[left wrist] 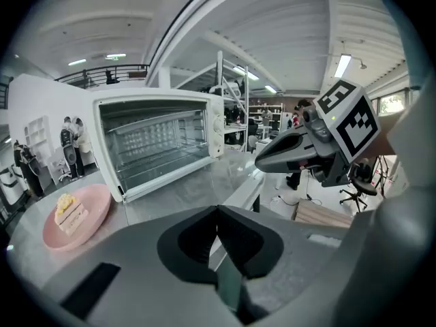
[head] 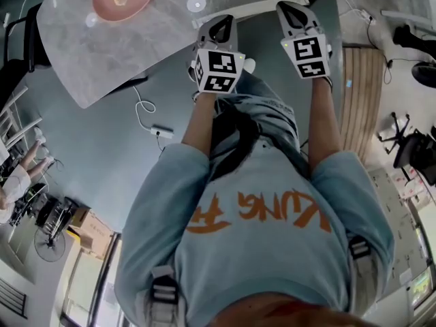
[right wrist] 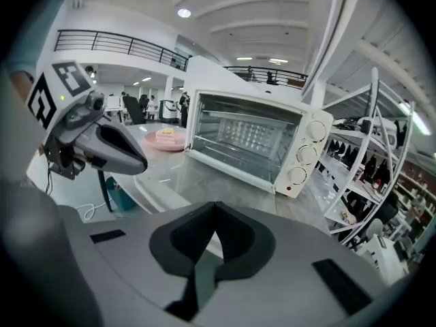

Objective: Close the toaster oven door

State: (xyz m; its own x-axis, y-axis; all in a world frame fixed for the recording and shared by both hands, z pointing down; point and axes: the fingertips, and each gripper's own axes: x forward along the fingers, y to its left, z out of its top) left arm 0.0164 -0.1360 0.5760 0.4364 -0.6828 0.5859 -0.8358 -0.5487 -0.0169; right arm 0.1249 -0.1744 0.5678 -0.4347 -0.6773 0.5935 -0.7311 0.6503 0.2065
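Right gripper view: right hand-held gripper [right wrist: 214, 208] closed, empty, well short of the toaster oven [right wrist: 252, 142]. Left hand-held gripper [left wrist: 218, 211] likewise.

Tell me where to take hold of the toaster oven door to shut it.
The door appears folded down flat in front of the toaster oven, hinged along the opening's bottom edge. Take its free front edge, farthest from the hinge, coming from the front and under it, then lift. I cannot make out a handle.
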